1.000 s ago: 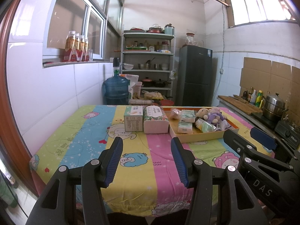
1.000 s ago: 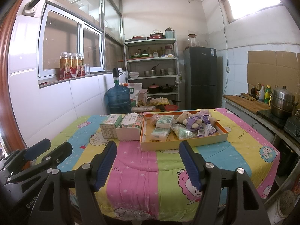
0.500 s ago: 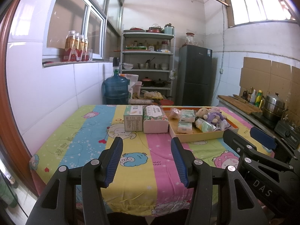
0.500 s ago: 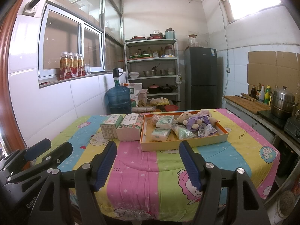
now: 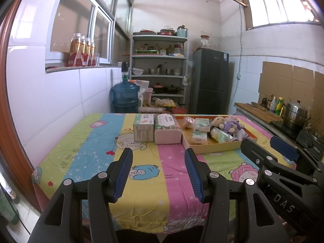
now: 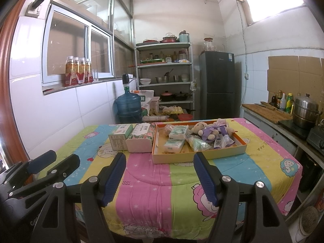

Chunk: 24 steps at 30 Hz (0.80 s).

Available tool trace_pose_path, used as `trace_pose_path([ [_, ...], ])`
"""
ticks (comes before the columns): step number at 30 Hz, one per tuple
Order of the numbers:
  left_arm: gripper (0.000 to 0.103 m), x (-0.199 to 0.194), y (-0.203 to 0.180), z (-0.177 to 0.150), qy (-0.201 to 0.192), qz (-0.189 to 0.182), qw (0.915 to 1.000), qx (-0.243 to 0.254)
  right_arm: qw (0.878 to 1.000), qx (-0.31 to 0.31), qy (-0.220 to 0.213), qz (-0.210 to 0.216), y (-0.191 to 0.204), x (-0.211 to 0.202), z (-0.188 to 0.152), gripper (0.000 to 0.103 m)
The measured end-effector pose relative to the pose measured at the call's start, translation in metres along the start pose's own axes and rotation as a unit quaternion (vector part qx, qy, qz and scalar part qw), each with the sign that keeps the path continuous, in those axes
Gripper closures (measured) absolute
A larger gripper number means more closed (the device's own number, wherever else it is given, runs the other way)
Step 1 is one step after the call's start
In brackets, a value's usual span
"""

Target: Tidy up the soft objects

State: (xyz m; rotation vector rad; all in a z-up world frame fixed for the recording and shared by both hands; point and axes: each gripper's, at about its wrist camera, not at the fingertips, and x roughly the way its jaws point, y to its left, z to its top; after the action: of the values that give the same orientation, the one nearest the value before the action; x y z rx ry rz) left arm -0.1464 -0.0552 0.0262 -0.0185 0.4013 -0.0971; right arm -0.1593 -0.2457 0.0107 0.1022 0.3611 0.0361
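Reaching ahead of my wide-spread left tongs (image 5: 158,173) and right tongs (image 6: 160,177), I might knock the teddy bear (image 6: 204,131) off the tray (image 6: 199,156).

Two boxes (image 6: 131,138) just left of tray (image 6: 198,156) on table (image 6: 162,182).

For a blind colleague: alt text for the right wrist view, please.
Open right gripper hangs over a colourful tablecloth, facing a tray holding a teddy bear and tissue packs. Two boxes sit left of the tray.
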Motion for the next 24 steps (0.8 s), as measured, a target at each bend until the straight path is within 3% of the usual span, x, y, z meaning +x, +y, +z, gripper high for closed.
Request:
trace_pose_path([
  [24, 0.048, -0.0015, -0.0034, -0.0009, -0.001, 0.0, 1.0, 0.0, 1.0, 0.0, 0.0, 0.0, 0.0012, -0.0005, -0.0003, 0.034],
])
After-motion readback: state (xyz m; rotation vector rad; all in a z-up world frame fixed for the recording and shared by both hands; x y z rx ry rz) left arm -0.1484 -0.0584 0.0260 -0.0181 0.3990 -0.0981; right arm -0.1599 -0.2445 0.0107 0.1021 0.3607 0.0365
